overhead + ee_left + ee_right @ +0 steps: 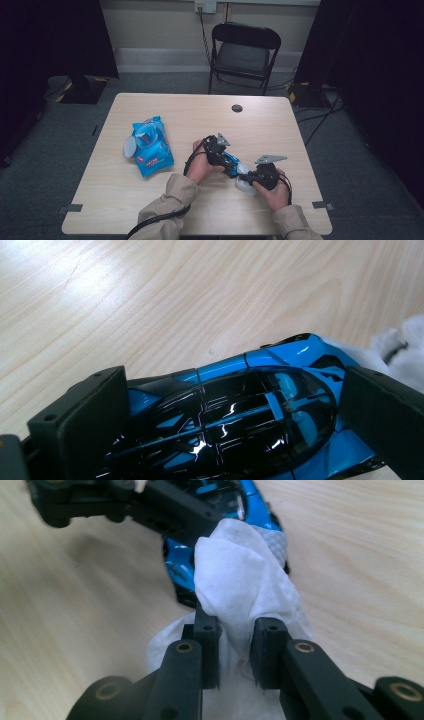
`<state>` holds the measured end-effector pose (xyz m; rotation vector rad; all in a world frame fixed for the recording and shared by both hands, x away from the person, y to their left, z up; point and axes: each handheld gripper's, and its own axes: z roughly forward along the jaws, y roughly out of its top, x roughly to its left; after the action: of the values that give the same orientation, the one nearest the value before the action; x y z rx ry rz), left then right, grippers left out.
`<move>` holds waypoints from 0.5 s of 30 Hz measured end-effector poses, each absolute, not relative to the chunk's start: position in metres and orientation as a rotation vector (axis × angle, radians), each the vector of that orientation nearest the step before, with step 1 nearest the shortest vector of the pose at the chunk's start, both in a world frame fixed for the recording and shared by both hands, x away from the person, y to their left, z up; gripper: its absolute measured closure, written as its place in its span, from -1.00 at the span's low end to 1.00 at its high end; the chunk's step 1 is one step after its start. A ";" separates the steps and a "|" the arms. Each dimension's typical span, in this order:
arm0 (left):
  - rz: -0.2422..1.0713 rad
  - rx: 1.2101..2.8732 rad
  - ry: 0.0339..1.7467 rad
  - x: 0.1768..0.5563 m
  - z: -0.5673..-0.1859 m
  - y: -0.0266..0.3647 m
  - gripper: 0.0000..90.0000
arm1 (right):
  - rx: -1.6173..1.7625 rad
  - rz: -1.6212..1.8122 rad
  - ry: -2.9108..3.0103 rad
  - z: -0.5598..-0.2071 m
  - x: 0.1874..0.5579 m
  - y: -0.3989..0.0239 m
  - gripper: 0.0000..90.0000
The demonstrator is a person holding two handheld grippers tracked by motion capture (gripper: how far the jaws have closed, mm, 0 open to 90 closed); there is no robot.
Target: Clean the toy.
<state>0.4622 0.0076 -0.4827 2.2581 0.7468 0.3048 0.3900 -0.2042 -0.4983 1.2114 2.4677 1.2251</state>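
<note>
Right claw (235,655) clenched on white wipe (240,575), draped over blue toy car (235,410); left claw (230,405) grasps car's sides.

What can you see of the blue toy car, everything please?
The toy car is glossy blue plastic with a dark, shiny slatted canopy and black trim. It sits on the wooden table, near the person's edge. The left gripper clamps it across its body, a black jaw on each side. The white wipe, pinched by the right gripper, drapes over one end.
</note>
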 end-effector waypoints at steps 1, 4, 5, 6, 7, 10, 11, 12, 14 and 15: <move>0.305 2.258 0.747 0.462 -0.483 0.008 -1.00 | 1.201 1.220 2.474 -0.498 0.389 -0.203 0.71; 0.305 2.259 0.746 0.462 -0.483 0.008 -1.00 | 1.185 1.222 2.497 -0.498 0.387 -0.200 0.71; 0.305 2.258 0.746 0.462 -0.483 0.008 -1.00 | 1.187 1.233 2.504 -0.498 0.386 -0.199 0.71; 0.305 2.259 0.746 0.462 -0.483 0.007 -1.00 | 1.181 1.237 2.508 -0.498 0.385 -0.197 0.71; 0.305 2.260 0.746 0.462 -0.483 0.007 -1.00 | 1.172 1.232 2.517 -0.498 0.384 -0.195 0.71; 0.304 2.262 0.747 0.462 -0.482 0.007 -1.00 | 1.138 1.233 2.538 -0.498 0.382 -0.188 0.71; 0.304 2.262 0.747 0.462 -0.482 0.007 -1.00 | 1.135 1.235 2.540 -0.498 0.382 -0.186 0.71; 0.305 2.261 0.747 0.462 -0.482 0.007 -1.00 | 1.134 1.240 2.541 -0.498 0.382 -0.185 0.71; 0.305 2.260 0.746 0.462 -0.482 0.007 -1.00 | 1.126 1.239 2.544 -0.498 0.382 -0.183 0.71; 0.306 2.260 0.747 0.462 -0.483 0.007 -1.00 | 1.120 1.241 2.547 -0.498 0.382 -0.182 0.71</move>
<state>0.4619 0.0073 -0.4825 2.2598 0.7465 0.3056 0.3824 -0.1816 -0.4980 1.1199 2.5473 1.2408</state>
